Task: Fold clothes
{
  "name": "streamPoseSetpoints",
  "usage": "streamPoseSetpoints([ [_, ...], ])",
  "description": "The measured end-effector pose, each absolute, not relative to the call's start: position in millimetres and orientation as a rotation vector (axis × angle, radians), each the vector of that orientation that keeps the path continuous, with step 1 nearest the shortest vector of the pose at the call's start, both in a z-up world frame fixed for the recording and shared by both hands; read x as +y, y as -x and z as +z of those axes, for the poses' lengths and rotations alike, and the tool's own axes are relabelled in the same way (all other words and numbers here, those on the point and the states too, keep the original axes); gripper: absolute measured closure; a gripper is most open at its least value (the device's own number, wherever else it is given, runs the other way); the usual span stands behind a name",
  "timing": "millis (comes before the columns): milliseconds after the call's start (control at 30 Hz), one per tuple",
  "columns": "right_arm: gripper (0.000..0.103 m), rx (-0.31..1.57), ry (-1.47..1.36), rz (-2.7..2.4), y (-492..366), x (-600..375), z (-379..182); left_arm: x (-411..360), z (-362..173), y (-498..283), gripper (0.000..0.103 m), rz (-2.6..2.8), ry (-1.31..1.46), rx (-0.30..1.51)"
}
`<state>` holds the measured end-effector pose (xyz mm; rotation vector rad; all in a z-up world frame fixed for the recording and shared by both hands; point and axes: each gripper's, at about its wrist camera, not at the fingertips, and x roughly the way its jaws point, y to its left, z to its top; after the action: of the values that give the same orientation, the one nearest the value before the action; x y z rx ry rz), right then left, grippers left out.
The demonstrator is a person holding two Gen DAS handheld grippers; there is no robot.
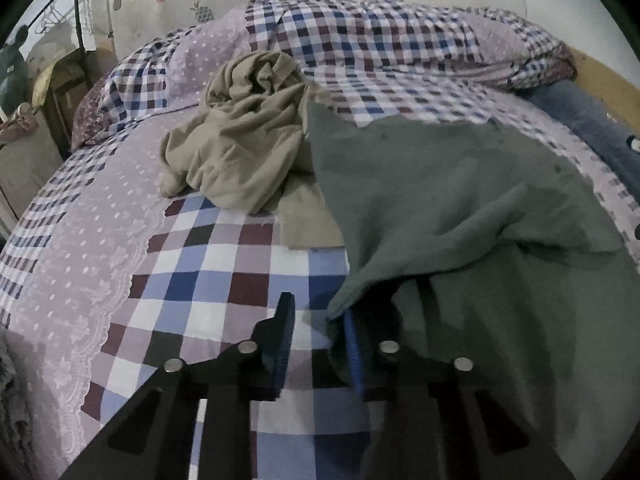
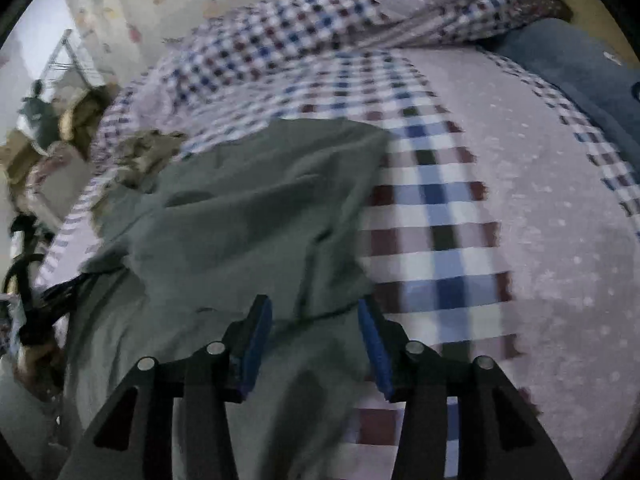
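Two garments lie on the bed (image 1: 192,248): a grey-green garment (image 1: 460,200) spread over its near right part, and a crumpled beige garment (image 1: 240,148) bunched farther off to the left, its edge touching the grey-green one. The left gripper (image 1: 316,332) is released, jaws apart; the grey-green garment's near-left edge drapes over its right finger but is not pinched. The right gripper (image 2: 314,330) is likewise released, jaws apart above the same garment (image 2: 248,216), close to its right edge where the checked bedding shows.

The likely trouble is a poor grasp. If the left gripper closes as it stands, it may catch only a loose flap, or the bed cover beneath, and the fold would drag crooked. The cloth is already rumpled near both grippers, so creases could get folded in. Pulling leftward might also snag the beige garment and haul it along.
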<state>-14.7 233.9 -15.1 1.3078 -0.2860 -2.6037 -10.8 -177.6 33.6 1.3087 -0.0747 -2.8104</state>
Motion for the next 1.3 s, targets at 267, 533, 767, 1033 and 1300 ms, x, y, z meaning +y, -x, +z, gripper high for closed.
streamPoseSetpoints([
  [267,0.078,-0.044,-1.377,-2.586,38,182,-42,-168,36,7,0.095,-2.759,-1.260,-0.151],
  [533,0.103,0.025,-1.409,-2.611,27,189,-44,-170,37,8,0.095,-2.710,-1.226,-0.167],
  [767,0.103,0.019,-1.499,-2.653,28,212,-42,-173,31,6,0.092,-2.675,-1.296,-0.145],
  [1033,0.101,-0.071,-1.586,-2.587,30,224,-59,-189,34,-9,0.037,-2.627,-1.322,-0.153],
  [1300,0.093,-0.204,-1.436,-2.694,4,240,-30,-227,52,-48,0.032,-2.631,-1.327,0.101],
])
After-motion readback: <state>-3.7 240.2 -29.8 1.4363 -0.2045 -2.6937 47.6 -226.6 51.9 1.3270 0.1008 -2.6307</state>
